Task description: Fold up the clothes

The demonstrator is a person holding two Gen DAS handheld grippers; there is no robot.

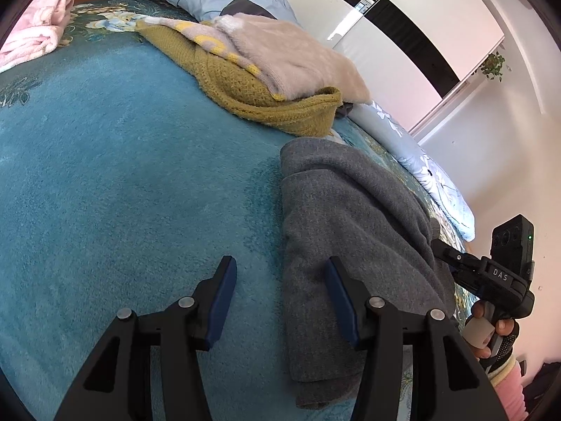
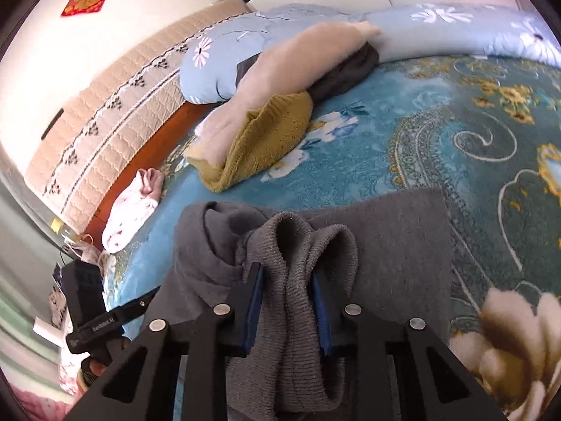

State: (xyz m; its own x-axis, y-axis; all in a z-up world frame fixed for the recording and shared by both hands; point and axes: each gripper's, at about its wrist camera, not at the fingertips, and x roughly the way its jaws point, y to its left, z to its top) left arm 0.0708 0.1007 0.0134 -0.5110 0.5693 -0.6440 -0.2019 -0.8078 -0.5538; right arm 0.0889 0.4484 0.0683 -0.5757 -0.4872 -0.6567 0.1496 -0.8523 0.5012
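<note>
Between the blue pads of the right gripper (image 2: 288, 307), a bunched ribbed edge of the grey sweater (image 2: 385, 245) is pinched tight, the jaws drawn narrow around the cloth. Over on the other side, the left gripper (image 1: 278, 301) is held wide apart and nothing is gripped; one finger is poised over the bare blue blanket (image 1: 122, 175), the other over the sweater's near edge, though contact cannot be judged. The sweater is spread in a long folded strip on the blanket, just right of the left gripper in its own view. At that view's right edge the right gripper is seen from the side, clasped in a hand (image 1: 498, 333). Further back, a pile of folded clothes is stacked: a mustard knit (image 2: 273, 133) at the bottom, a pale pink fluffy garment (image 2: 298, 63) laid on top, something dark tucked behind. Off to the side, near the wooden bed edge, a crumpled pink cloth (image 2: 133, 207) is left lying. Beyond the pile, a light blue flowered quilt (image 2: 438, 31) is bunched along the far side, against white wardrobe doors (image 1: 403, 45).
</note>
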